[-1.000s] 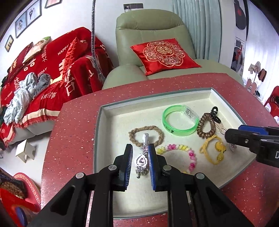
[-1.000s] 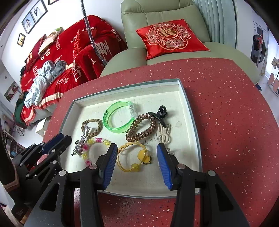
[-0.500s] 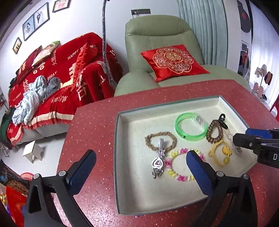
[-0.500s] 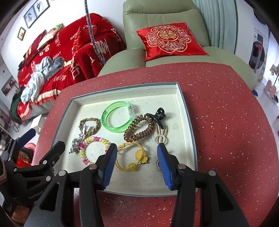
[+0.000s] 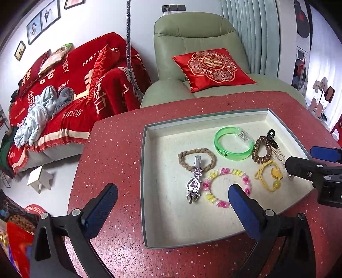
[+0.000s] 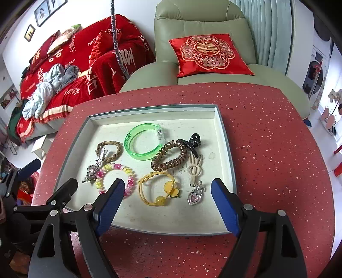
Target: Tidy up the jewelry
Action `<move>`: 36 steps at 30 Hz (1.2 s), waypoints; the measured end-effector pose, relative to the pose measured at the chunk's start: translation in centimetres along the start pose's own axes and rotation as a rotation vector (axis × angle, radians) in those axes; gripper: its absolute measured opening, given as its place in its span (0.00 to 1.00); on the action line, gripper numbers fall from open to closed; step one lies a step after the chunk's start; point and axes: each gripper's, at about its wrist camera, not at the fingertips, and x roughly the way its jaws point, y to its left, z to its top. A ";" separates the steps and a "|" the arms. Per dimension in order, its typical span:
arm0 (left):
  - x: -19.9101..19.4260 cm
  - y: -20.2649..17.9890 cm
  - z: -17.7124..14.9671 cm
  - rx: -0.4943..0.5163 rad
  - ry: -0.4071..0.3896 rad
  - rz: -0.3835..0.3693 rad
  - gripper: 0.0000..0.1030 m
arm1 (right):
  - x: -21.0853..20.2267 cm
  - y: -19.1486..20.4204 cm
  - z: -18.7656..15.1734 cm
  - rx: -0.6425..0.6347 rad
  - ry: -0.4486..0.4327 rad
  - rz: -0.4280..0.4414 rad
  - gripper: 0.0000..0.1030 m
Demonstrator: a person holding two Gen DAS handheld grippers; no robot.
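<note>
A white tray (image 5: 143, 181) (image 6: 227, 149) on the red table holds the jewelry. My left gripper (image 5: 171, 192) stands wide open above the tray's near left part; a silver heart hair clip (image 5: 193, 184) (image 6: 93, 170) lies free on a braided brown tie (image 5: 183, 158), beside a pink-and-yellow bead bracelet (image 5: 206, 188) (image 6: 130, 181). My right gripper (image 6: 167, 184) is opening over the near edge. A yellow hair tie (image 6: 158, 200) and a heart pendant (image 6: 194, 197) lie on the tray floor between its pads, untouched.
Farther back in the tray lie a green bangle (image 6: 141, 157), a brown spiral tie (image 6: 162, 166), a black claw clip (image 6: 192, 141) and a cream bunny clip (image 6: 194, 169). A green armchair (image 6: 201, 19) with a red cushion stands behind the table, a red-covered sofa (image 5: 64, 85) to the left.
My left gripper has opened wide and let the silver heart clip go onto the tray, then drawn back a little. The right gripper's jaws have spread wider over the yellow tie.
</note>
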 end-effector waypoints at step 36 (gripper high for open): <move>-3.9 1.0 -5.2 -0.074 0.021 -0.010 1.00 | -3.9 1.2 -5.2 -0.060 -0.067 -0.022 0.85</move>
